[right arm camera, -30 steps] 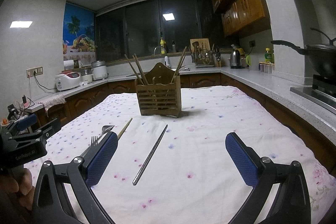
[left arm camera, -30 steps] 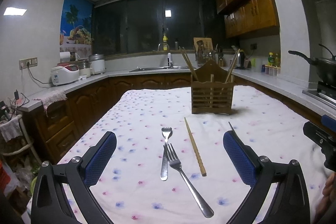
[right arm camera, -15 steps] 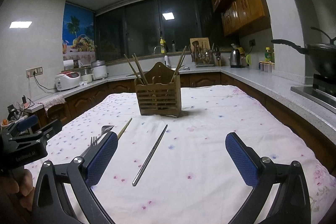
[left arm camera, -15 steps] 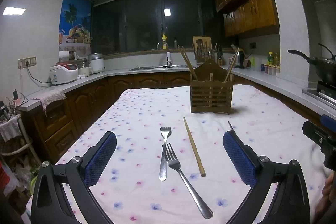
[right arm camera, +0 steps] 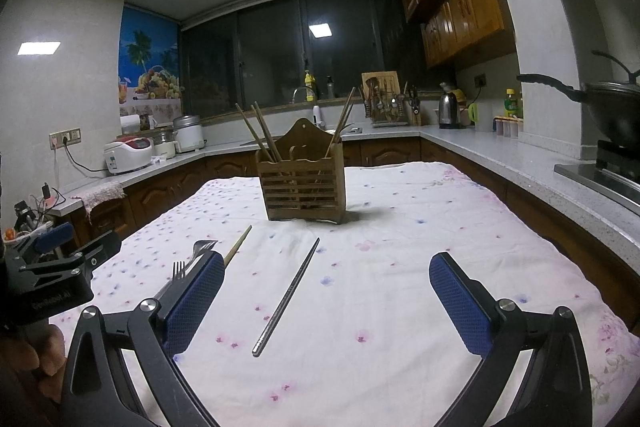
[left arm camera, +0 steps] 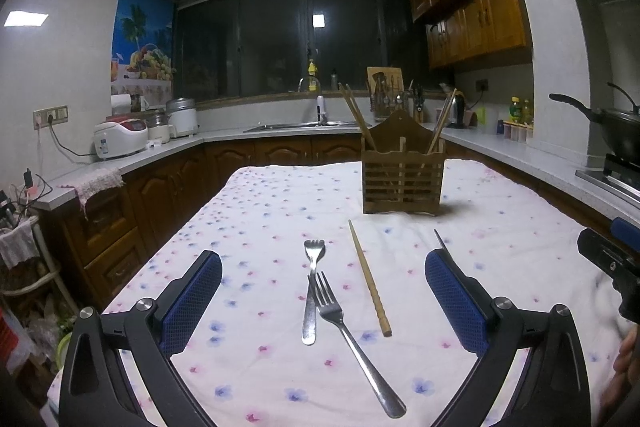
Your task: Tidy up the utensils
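In the left view, the left gripper (left arm camera: 323, 301) has its fingers spread wide, holding nothing. Two forks (left arm camera: 314, 291) and a wooden chopstick (left arm camera: 369, 279) lie on the cloth (left arm camera: 260, 219) in the middle, below the wooden holder (left arm camera: 402, 179).

The right view alone shows a whole metal chopstick (right arm camera: 287, 297) at center. The right gripper (right arm camera: 326, 301) is spread too, empty. Nothing has moved since before. The writing at left is too blurry to read

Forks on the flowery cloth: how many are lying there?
2. One fork lies straight, tines toward the wooden holder. The other fork lies angled beside it, its head touching or overlapping the first. None seems hidden.
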`<state>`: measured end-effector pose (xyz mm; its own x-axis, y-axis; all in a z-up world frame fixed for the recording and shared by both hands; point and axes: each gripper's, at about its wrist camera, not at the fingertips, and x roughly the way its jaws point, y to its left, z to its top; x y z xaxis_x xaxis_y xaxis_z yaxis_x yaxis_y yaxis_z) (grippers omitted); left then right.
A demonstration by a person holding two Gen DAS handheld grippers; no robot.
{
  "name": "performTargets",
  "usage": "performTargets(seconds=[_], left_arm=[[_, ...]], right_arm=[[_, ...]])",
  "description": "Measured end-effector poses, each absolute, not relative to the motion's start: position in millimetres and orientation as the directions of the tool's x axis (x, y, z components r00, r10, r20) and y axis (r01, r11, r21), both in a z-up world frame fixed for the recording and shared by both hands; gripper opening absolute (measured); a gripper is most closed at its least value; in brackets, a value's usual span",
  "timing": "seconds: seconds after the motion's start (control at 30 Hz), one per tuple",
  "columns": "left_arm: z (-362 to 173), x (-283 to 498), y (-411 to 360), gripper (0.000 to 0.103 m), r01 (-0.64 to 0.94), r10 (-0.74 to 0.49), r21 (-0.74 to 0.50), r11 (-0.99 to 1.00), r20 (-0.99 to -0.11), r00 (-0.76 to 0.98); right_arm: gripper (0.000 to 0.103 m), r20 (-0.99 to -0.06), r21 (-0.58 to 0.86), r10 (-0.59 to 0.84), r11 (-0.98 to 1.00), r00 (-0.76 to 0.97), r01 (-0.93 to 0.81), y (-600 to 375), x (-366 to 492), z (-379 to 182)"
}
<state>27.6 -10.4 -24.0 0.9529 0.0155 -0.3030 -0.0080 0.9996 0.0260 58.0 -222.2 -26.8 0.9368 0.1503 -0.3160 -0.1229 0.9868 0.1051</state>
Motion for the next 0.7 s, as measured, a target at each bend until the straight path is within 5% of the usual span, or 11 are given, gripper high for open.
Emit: performTargets(seconds=[0.7], left_arm=[[-20, 35, -18, 0.102, 0.001, 0.002, 0.010, 1.000, -0.313, 0.950]], right_arm=[[0.103, -0.339, 0.116, 0.136, 0.988, 0.931, -0.102, -222, 69, -25]])
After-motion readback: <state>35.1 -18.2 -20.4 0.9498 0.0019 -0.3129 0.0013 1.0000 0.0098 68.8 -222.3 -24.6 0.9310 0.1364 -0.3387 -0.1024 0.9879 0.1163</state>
